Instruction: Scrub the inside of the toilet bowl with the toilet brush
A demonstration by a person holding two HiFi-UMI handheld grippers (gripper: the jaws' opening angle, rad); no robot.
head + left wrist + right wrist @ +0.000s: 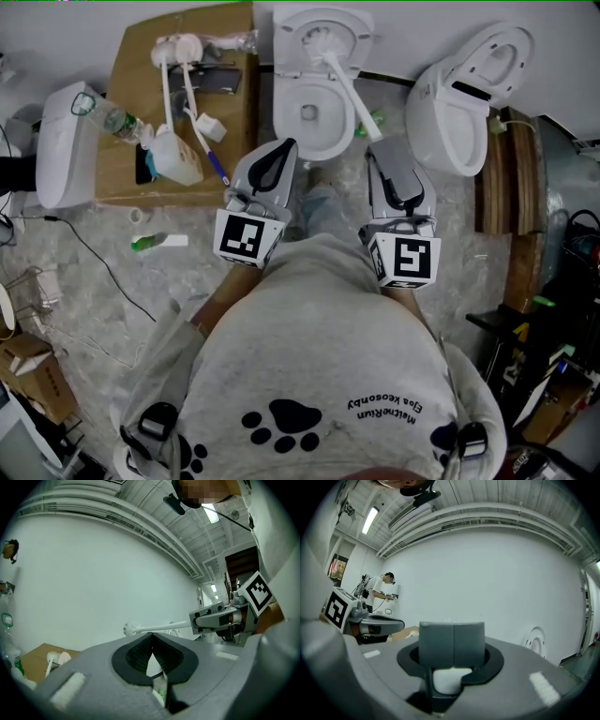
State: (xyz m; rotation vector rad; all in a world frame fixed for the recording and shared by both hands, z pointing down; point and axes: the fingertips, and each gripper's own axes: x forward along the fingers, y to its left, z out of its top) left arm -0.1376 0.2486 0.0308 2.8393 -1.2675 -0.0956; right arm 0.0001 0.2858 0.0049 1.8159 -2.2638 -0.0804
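Presently, the toilet brush (339, 82) is being gripped at the near end of its white handle by the right gripper (377, 142). In the right gripper view, that gripper's jaws are being pressed together on the handle, and a white piece of it is showing just beneath the pads. In the left gripper view, the brush is being carried roughly level in the air, with its bristle head (129, 630) pointing away from the right gripper. In the head view, the bristle head is being seen over the raised lid (354, 23) at the back of the toilet (281, 112), not down in the bowl. The left gripper (284, 148) is being held just beside the bowl's near rim, its jaws closed tip to tip on nothing. A second toilet (450, 117) is being noted to the right. To the left, a brown board (131, 80) is carrying further brushes (169, 75) and a white bottle (178, 159).
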